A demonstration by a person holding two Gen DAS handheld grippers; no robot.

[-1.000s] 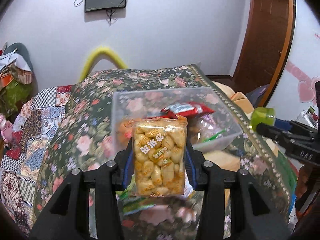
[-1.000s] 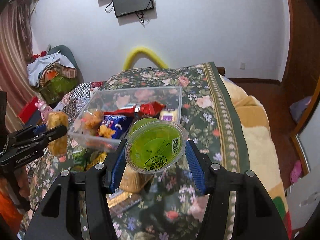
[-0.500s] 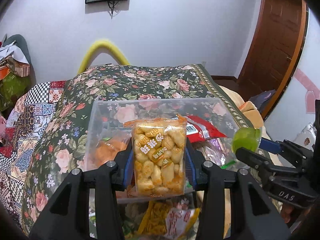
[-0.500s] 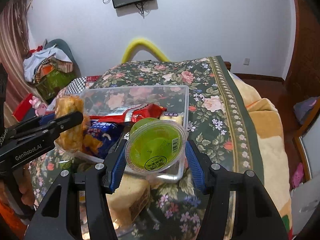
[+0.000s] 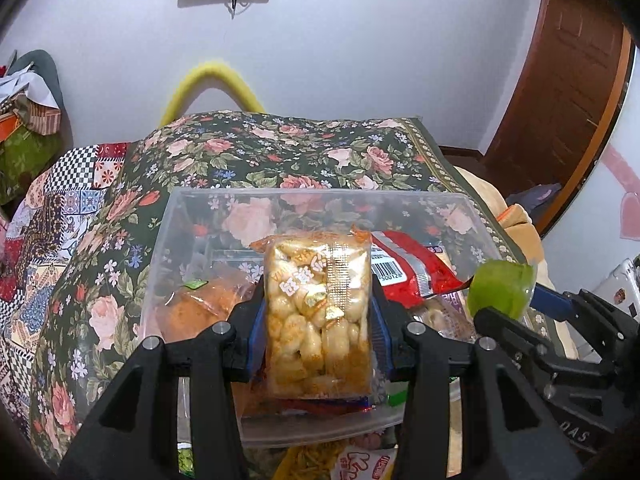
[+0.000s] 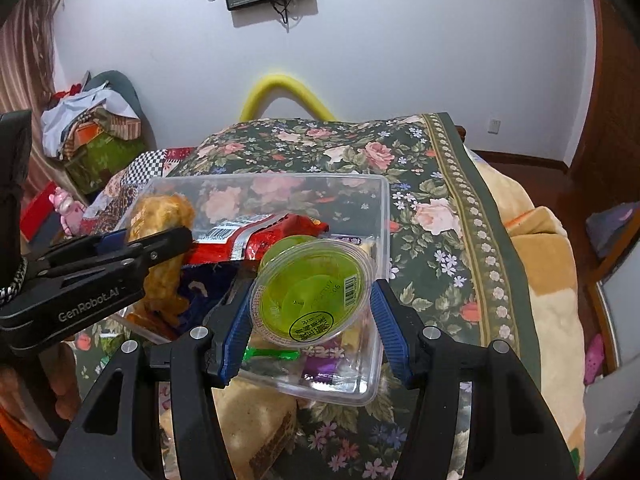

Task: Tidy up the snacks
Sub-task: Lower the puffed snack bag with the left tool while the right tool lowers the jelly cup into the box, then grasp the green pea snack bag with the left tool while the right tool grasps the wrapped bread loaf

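Note:
A clear plastic bin (image 5: 192,208) (image 6: 384,216) sits on the floral bedspread and holds a red packet (image 5: 408,276) (image 6: 280,232), a bread bun (image 5: 192,308) and other snacks. My left gripper (image 5: 318,320) is shut on a clear bag of puffed snacks (image 5: 320,316) and holds it over the bin's near side; it also shows in the right wrist view (image 6: 160,236). My right gripper (image 6: 312,304) is shut on a green jelly cup (image 6: 312,292) (image 5: 502,288) above the bin's right part.
Loose snack packs (image 5: 360,460) lie in front of the bin, and a wrapped bread loaf (image 6: 256,420) lies below it. The bedspread (image 6: 440,216) drops off at its right edge to a beige blanket (image 6: 532,264). A yellow arch (image 5: 216,80) stands behind.
Both grippers have moved forward with their snacks and now hang over the bin. The bin looks closer and larger in both views.

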